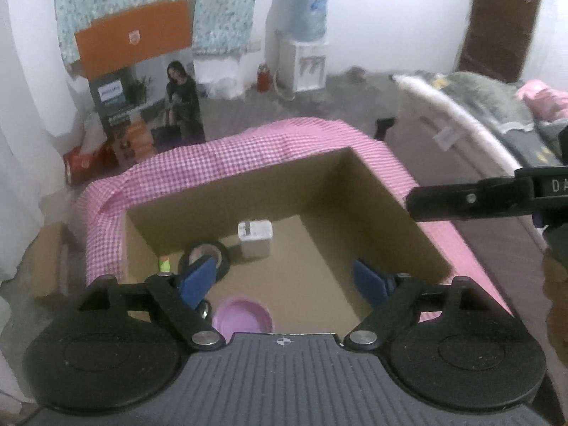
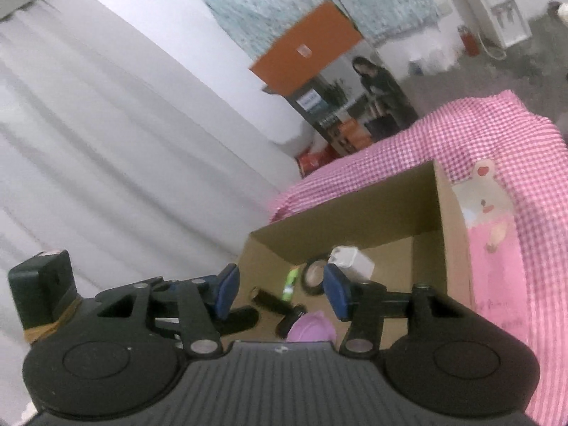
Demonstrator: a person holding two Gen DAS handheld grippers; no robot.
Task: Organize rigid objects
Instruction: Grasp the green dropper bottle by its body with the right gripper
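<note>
A lived-in home bedroom: beside the gingham-covered table (image 1: 248,156) sits a bed (image 1: 472,120), beyond it a water dispenser (image 1: 305,60) and white curtains (image 2: 106,135)

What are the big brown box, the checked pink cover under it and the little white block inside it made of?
The box looks like plain cardboard: matte brown walls, sharp folded corners. The cover looks like woven cloth: gingham checks, soft wrinkles where it drapes. The white block seems to be hard plastic, smooth and faintly glossy with rounded edges; the blur leaves that open.
</note>
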